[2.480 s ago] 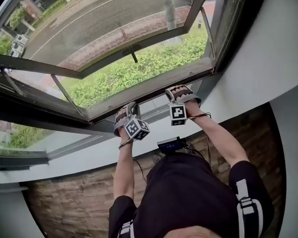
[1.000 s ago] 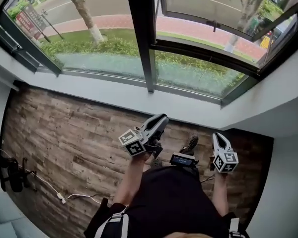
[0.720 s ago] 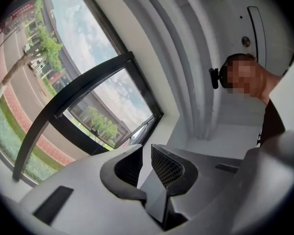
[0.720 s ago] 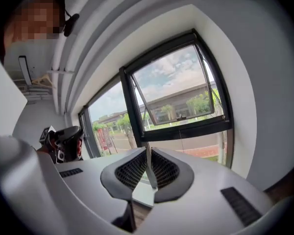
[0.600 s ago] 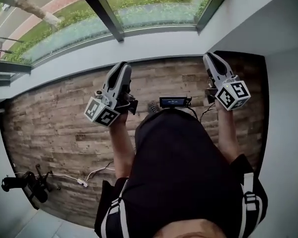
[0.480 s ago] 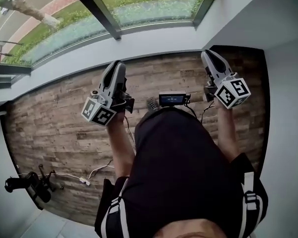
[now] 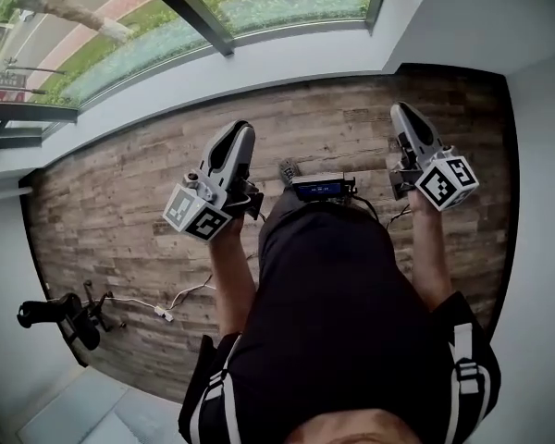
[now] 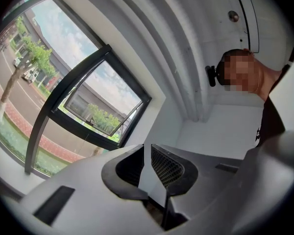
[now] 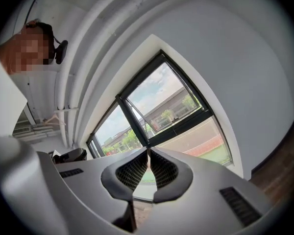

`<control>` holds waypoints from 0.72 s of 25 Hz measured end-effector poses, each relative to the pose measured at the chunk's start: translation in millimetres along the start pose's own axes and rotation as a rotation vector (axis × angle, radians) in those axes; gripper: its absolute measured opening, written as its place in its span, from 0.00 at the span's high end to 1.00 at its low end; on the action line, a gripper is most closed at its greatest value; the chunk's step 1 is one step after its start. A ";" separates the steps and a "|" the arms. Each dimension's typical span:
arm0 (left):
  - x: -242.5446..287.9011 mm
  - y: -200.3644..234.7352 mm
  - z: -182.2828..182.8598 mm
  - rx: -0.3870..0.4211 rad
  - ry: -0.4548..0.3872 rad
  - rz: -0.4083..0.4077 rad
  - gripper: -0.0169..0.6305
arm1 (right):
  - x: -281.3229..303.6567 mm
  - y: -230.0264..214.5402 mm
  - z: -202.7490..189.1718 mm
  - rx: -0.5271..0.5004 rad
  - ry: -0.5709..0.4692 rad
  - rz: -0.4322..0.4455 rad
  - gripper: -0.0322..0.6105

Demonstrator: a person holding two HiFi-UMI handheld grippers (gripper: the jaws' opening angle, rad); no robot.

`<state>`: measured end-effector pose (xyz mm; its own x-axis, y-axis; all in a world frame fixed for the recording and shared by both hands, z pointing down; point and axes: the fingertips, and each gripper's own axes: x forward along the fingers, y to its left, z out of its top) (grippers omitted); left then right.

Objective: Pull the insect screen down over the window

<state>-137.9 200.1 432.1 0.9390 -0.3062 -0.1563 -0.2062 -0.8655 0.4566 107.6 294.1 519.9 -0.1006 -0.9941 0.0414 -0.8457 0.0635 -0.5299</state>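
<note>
The window (image 7: 157,35) with its dark frame runs along the top of the head view, above a white sill (image 7: 259,67). I cannot make out an insect screen on it. Both grippers hang at waist height over the wooden floor, far from the window. My left gripper (image 7: 240,129) points toward the sill; in the left gripper view my left gripper (image 8: 147,149) shows a narrow gap between its jaws, and the gap is empty. My right gripper (image 7: 402,109) is on the right; in the right gripper view my right gripper (image 9: 148,152) is closing, its tips meeting on nothing.
Wooden floor (image 7: 120,211) fills the middle of the head view. A black object with a white cable (image 7: 60,317) lies at the left. White walls (image 7: 536,26) close in on the right. A small device with a screen (image 7: 319,190) sits at the person's waist.
The head view has swung from the open window down to the floor. Both grippers have come away from the window frame and dropped to waist height, holding nothing.
</note>
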 end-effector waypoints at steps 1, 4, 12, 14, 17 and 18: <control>-6.7 -8.7 -3.4 0.011 0.002 0.008 0.89 | -5.6 2.4 -2.8 0.007 0.000 0.014 0.91; -27.2 -29.0 -12.5 0.030 0.012 0.026 0.89 | -18.1 16.1 -11.1 0.019 0.007 0.046 0.91; -28.7 -51.8 -16.5 0.015 0.013 -0.058 0.89 | -63.7 37.9 -12.3 0.001 -0.063 0.007 0.94; -31.1 -57.0 -15.8 0.014 0.017 -0.092 0.89 | -76.3 42.4 -15.6 0.000 -0.088 -0.020 0.94; -46.0 -59.2 -10.7 0.010 0.023 -0.124 0.89 | -87.8 56.3 -28.8 0.015 -0.106 -0.059 0.94; -53.7 -57.7 -7.2 0.005 0.023 -0.126 0.89 | -88.9 64.5 -34.7 0.022 -0.104 -0.067 0.94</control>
<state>-174.5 269.3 420.5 0.9636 -0.1854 -0.1924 -0.0871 -0.8987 0.4299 43.8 389.7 511.4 0.0114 -0.9999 -0.0099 -0.8367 -0.0041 -0.5476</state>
